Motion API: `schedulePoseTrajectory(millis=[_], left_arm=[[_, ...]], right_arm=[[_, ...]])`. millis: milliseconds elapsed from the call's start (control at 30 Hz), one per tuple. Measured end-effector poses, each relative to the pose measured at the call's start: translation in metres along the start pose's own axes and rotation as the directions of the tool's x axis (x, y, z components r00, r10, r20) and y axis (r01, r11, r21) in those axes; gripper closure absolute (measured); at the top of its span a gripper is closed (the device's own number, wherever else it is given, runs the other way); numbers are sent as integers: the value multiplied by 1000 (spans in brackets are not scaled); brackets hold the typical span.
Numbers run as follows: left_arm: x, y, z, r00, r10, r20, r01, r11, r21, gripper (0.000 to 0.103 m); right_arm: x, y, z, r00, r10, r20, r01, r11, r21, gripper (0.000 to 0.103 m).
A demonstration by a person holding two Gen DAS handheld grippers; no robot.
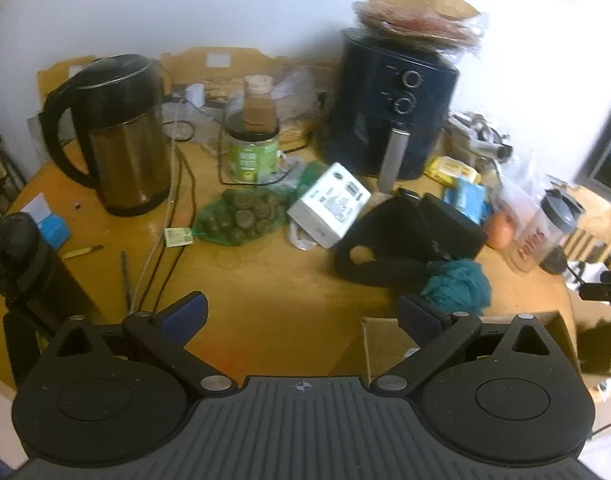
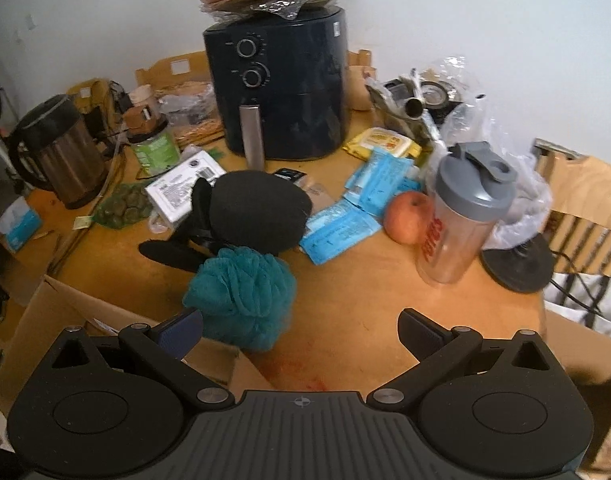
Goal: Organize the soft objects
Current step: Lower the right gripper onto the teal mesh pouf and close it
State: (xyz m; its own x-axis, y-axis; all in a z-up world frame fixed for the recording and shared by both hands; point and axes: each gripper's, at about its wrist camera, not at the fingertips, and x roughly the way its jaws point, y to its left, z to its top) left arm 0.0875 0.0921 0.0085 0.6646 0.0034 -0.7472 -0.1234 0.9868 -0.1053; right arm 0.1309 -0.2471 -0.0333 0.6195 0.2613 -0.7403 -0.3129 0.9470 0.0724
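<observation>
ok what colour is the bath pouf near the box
Teal. The bath pouf shows best in the right wrist view, sitting on the table by the cardboard box.

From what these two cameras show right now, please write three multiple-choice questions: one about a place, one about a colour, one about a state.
1. Where does the apple lie?
A. beside the shaker bottle
B. on top of the air fryer
C. inside the cardboard box

2. What colour is the bath sponge?
A. pink
B. teal
C. white

3. How is the right gripper?
A. shut on the sponge
B. shut on the apple
C. open, holding nothing

Answers:
1 A: the apple touches the bottle's left side on the table.
2 B: both views show it teal.
3 C: its fingers stand wide apart with bare table between them.
</observation>
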Motion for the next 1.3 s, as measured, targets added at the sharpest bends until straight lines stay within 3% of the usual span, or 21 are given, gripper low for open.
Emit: schedulePoseTrajectory(millis=[133,333,433,800,933,1000,1167,1233,1300], left_arm=[[-2,-2,1,999,49,2,-49,999,-11,0],[-5,-12,9,989,145,35,-147,987,62,0],[-8,-14,13,986,157,51,-161,983,84,0],[3,-36,12,989,136,65,-146,969,200,0],[10,-34,12,989,138,61,-148,961,234,0],[12,-31,12,990,131,58,-141,962,236,0],[19,-27,14,993,114,42,-120,965,233,0],[22,-26,17,995,95,32,-99,968,230,0],[24,-26,20,997,79,20,-82,972,221,0]], right_arm=[[13,-11,10,999,48,-13,-48,999,1,0],[38,-15,24,990,143,-6,-143,990,4,0],[56,-6,30,983,181,-29,-182,983,-36,0],[118,17,44,962,245,-122,-254,965,-67,1],[142,19,47,951,251,-180,-262,964,-41,12],[156,20,49,944,244,-222,-256,966,-28,12],[178,24,50,915,275,-296,-294,956,-20,18],[186,27,50,903,258,-344,-286,958,-33,27],[191,27,51,892,258,-373,-291,956,-34,27]])
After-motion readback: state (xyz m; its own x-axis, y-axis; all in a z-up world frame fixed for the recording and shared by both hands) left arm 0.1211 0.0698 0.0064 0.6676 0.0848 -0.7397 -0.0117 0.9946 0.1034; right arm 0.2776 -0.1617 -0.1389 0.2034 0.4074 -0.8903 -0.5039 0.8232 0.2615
